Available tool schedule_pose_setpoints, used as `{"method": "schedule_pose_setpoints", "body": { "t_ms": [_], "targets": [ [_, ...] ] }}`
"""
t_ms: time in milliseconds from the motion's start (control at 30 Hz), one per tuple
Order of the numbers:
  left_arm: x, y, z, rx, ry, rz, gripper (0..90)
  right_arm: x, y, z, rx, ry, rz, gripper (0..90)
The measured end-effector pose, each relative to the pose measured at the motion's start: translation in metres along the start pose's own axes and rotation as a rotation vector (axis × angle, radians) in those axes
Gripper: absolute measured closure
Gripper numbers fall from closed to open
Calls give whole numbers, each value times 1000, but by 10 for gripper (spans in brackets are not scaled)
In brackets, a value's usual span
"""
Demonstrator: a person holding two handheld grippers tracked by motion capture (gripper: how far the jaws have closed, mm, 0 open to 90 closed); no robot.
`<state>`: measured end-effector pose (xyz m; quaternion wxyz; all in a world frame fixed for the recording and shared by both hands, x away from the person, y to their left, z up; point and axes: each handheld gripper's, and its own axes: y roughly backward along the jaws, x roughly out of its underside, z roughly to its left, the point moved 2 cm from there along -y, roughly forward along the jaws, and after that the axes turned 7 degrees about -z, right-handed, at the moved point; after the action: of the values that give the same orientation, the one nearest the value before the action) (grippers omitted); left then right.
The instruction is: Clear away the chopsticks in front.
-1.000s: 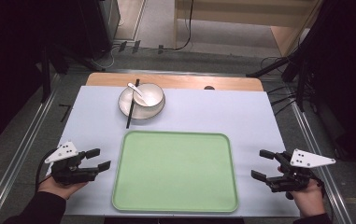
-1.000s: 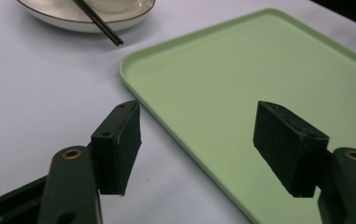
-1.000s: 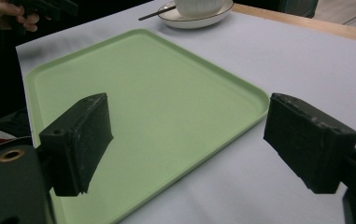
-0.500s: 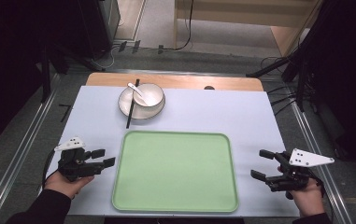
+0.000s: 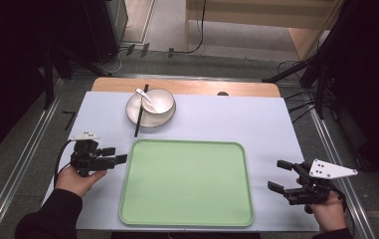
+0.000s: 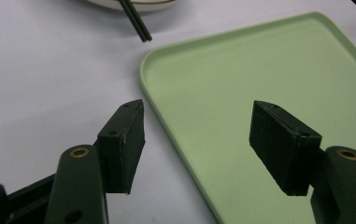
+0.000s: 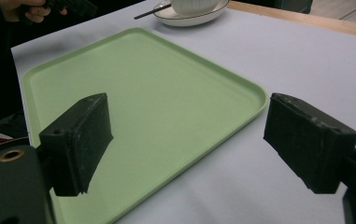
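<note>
Flanking the green tray (image 5: 187, 184), both tongs are released, jaws apart and empty: left gripper (image 5: 118, 155) just beside its left edge, right gripper (image 5: 281, 175) near its right. Advised: approach low and square. Beyond the tray's far-left corner sits the bowl (image 5: 151, 107) with spoon (image 5: 145, 96); chopsticks (image 5: 140, 111) lean on it, reaching toward the tray.
</note>
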<state>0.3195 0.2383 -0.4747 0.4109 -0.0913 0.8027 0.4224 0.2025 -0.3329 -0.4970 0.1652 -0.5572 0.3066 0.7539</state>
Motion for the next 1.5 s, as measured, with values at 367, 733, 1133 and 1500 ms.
{"method": "schedule_pose_setpoints", "body": {
  "t_ms": [367, 733, 1133, 1500],
  "targets": [
    [-40, -21, 7, -32, 30, 29, 355, 1, -1, 1, -5, 4, 6, 156],
    [-82, -48, 14, -98, 3, 9, 321, 1, 1, 1, -4, 12, 9, 156],
    [-105, -78, 32, -177, -18, 54, 331, 1, 1, 2, -11, 15, 10, 156],
    [-112, -107, 47, -250, -18, 126, 468, 0, 0, 2, -20, 8, 8, 158]
  ]
}}
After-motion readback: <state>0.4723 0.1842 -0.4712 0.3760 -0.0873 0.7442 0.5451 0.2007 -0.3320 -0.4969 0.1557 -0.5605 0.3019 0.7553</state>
